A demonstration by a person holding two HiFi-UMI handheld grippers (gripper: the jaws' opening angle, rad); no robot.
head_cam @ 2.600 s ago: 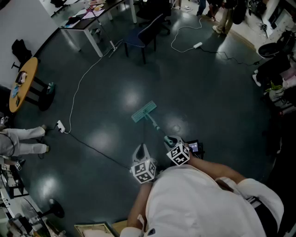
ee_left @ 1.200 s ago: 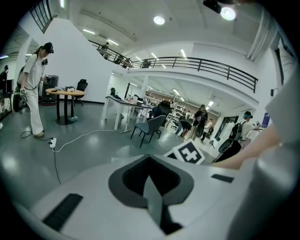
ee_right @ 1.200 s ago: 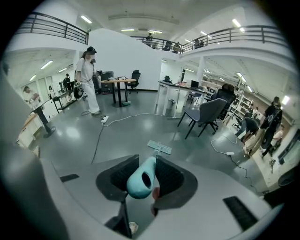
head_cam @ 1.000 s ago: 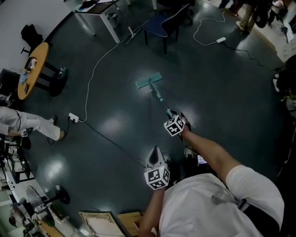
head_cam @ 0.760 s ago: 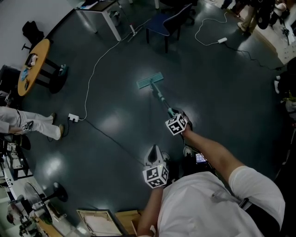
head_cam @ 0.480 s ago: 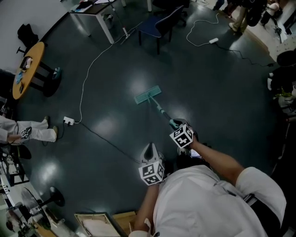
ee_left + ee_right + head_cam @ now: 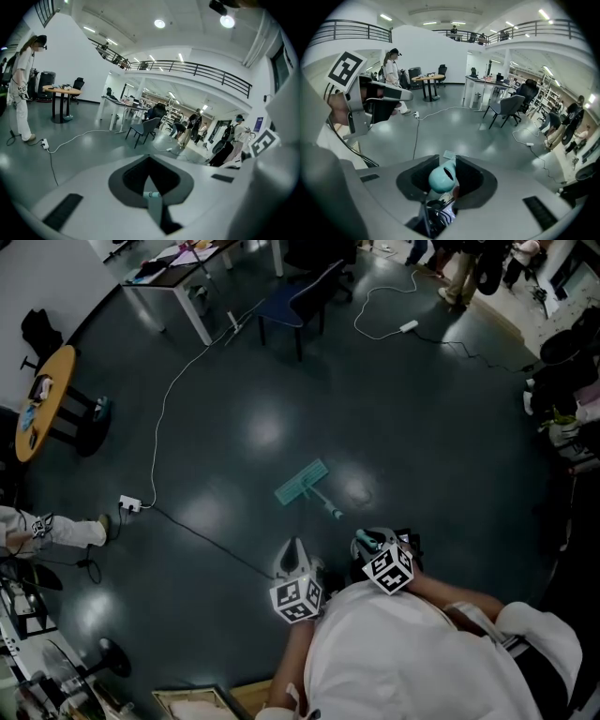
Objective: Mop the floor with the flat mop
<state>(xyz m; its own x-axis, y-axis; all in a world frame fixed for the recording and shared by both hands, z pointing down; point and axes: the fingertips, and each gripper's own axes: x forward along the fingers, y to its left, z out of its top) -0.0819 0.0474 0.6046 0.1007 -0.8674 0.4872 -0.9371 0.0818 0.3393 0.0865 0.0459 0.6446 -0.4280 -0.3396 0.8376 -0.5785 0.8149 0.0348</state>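
- the mop is laid pad-flat on the floor, at 11 o'clock from the person.
- its handle is slanted back, and its end is clamped in the right gripper, likely for one-handed strokes.
- the left gripper is held closed on nothing, at 9 o'clock of the right.
- a cable is seen at 8 o'clock of the pad, a possible snag.

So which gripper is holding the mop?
The right hand-held gripper: its jaws clamp the teal mop handle. The left hand-held gripper is shut on nothing.
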